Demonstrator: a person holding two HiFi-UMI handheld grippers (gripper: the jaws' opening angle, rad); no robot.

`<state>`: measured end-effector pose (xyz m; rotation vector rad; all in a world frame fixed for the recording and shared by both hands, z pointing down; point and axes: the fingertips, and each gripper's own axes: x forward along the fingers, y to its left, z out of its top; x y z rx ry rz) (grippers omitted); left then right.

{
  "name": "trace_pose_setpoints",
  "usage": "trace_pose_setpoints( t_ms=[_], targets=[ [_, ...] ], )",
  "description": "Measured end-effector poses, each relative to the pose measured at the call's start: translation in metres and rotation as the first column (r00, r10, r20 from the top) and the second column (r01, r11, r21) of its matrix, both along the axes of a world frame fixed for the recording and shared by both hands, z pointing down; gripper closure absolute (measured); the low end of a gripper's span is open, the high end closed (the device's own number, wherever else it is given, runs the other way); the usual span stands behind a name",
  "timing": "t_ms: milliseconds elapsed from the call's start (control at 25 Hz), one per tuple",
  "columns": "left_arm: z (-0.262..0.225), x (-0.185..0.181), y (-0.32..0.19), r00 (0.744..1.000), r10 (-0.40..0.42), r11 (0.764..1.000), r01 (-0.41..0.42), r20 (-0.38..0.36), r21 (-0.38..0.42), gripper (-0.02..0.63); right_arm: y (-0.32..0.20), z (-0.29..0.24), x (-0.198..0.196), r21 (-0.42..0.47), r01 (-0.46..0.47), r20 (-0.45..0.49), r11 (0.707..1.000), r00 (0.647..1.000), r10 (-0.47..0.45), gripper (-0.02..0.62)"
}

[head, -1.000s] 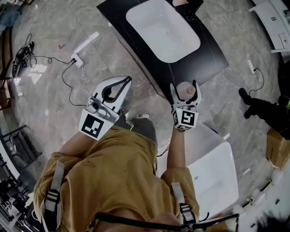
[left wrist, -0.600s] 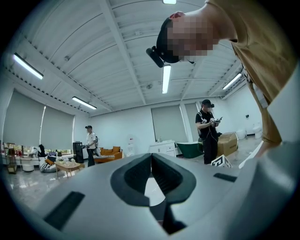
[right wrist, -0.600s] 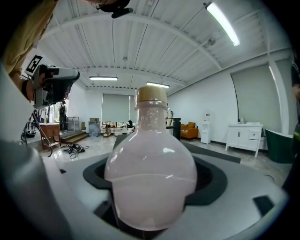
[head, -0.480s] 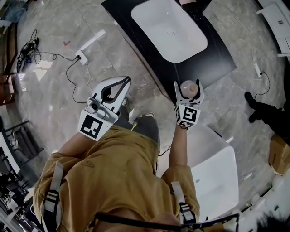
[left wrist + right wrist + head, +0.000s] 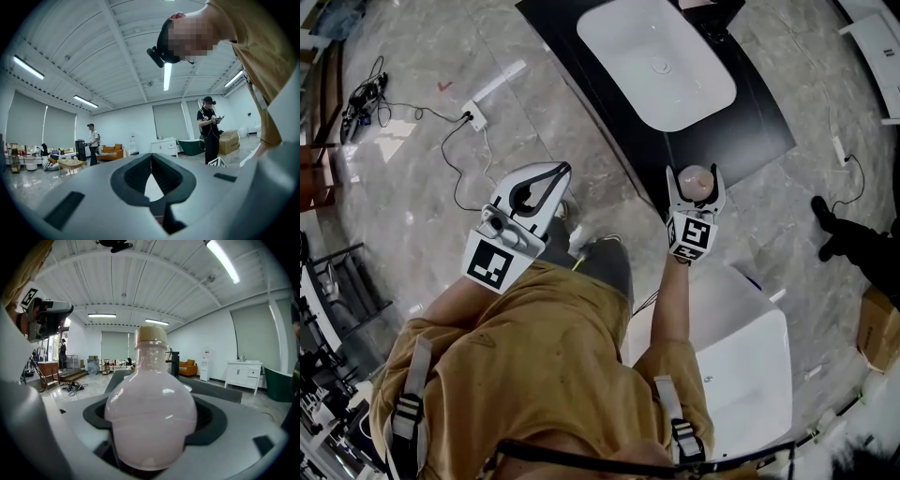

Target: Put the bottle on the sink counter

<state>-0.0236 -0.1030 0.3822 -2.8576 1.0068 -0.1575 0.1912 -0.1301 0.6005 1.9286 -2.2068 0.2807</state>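
Right gripper (image 5: pixel 695 174) clamps a glossy, bulbous pale-pink bottle (image 5: pixel 150 413), tan cap; left gripper (image 5: pixel 563 170) clenched, empty; black counter (image 5: pixel 752 120) nearby

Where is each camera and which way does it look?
Head view: on the person's head, looking down at the sink counter; shirt, arms, left gripper, right gripper show.
Left gripper view: on the left gripper, facing across the room; shut jaws, shirt show.
Right gripper view: on the right gripper, facing the counter; jaws clamp the bottle.
Shared: bottle, in head and right gripper views.
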Motion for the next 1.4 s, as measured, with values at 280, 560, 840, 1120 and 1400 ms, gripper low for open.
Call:
trace_pose_setpoints(
  t_ms=[280,560,840,1120,1400],
  targets=[
    [0.003,0.001,-0.001,1.0,-0.008,1.0,0.008,0.006,-0.005,0.6,-0.007,0.004,0.0,-0.004,0.015,-0.003,1.0,1.0,-0.015,0.199],
    [0.005,-0.005,-0.003,1.0,-0.023,1.0,0.023,0.0,-0.014,0.6,-0.01,0.013,0.001,-0.07,0.009,0.022,0.998,1.0,-0.007,0.199],
    [0.006,-0.007,-0.004,0.999,-0.028,0.999,0.028,-0.016,-0.016,0.6,-0.008,0.025,0.003,-0.134,0.018,0.044,0.991,0.999,-0.012,0.199],
    [0.004,-0.011,-0.003,0.999,-0.033,0.999,0.032,-0.025,-0.024,0.6,-0.01,0.032,0.0,-0.186,0.048,0.066,0.981,0.997,-0.036,0.199],
    [0.005,-0.013,-0.005,0.999,-0.036,0.999,0.034,-0.03,-0.04,0.6,-0.011,0.039,-0.004,-0.241,0.063,0.031,0.969,0.998,-0.057,0.199]
  ],
)
